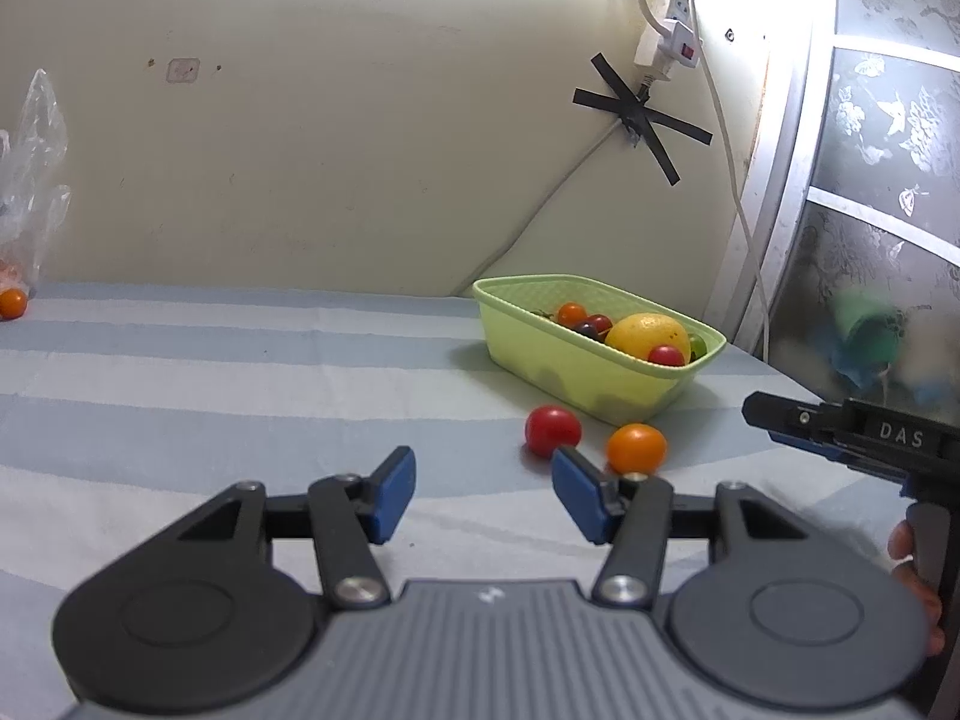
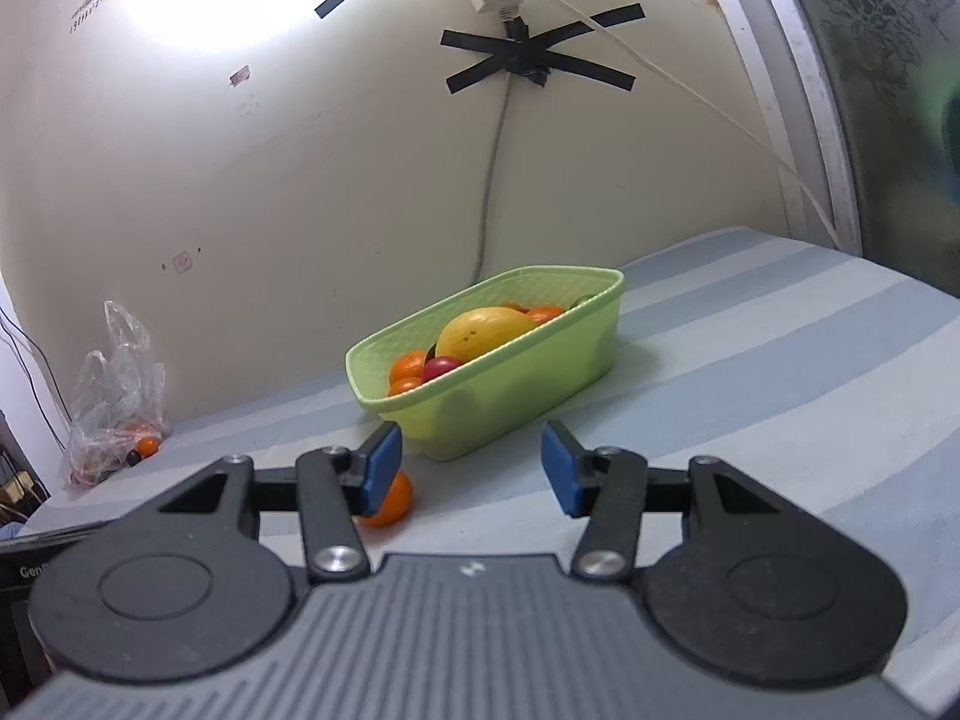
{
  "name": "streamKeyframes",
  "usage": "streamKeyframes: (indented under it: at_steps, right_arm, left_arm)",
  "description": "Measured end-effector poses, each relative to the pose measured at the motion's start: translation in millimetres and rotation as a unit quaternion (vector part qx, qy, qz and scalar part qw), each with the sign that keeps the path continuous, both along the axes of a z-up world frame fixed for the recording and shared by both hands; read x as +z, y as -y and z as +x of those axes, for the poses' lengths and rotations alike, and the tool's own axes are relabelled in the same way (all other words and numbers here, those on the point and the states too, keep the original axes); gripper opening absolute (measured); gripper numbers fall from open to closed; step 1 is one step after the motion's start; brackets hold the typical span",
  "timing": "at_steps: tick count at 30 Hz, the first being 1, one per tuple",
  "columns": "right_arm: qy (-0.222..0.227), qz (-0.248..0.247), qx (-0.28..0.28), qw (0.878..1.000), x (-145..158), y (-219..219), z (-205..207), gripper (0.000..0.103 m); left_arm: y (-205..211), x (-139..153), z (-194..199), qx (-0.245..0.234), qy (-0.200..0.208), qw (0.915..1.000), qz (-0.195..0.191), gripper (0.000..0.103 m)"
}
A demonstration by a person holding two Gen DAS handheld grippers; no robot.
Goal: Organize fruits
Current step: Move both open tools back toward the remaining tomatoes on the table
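Both grippers are wide apart and gripping nothing: the left gripper (image 1: pixel 483 492) hovers low over the striped cloth (image 1: pixel 180 396), blue pads spread, and the right gripper (image 2: pixel 465 471) does the same from its own angle, its fingers parted with bare cloth between them. From the left wrist view the right gripper shows up at the far right edge, pointing in toward the fruit, though from that side you can't read how its fingers stand.

Biggest item on the bed-like surface: the light green basket (image 1: pixel 576 384), sitting near the cream wall (image 1: pixel 300 150), well ahead of both tools. Inside it, a large yellow fruit (image 1: pixel 648 333) dominates, lying among several small round ones, red, orange and dark, packed beside it. Next, off to the far left by the wall, a crumpled clear plastic bag (image 2: pixel 114 390) with a few small fruits in and just beside it.

Down to the little ones now. A red cherry tomato (image 1: pixel 553 430) and an orange cherry tomato (image 1: pixel 636 449) lie loose on the cloth just in front of the basket, side by side but apart, right off the tip of the left gripper's right-hand pad. In the right wrist view the orange one peeks out from behind that gripper's left-hand pad (image 2: pixel 378 468), partly hidden.
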State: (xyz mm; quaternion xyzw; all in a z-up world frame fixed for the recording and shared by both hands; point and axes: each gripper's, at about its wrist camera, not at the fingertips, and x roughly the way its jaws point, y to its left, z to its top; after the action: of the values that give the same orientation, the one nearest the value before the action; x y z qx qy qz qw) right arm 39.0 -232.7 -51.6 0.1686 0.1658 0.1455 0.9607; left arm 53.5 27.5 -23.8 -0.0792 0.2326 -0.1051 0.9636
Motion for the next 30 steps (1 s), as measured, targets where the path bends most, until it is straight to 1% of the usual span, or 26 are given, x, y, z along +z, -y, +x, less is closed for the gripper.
streamKeyframes:
  at_steps: [30]
  right_arm:
    - [0.003, 0.002, 0.001, 1.000, -2.5, -1.3, -3.1, 0.054]
  left_arm:
    - [0.5, -2.6, 1.1, 0.003, -0.012, 0.9999, -0.007, 0.052]
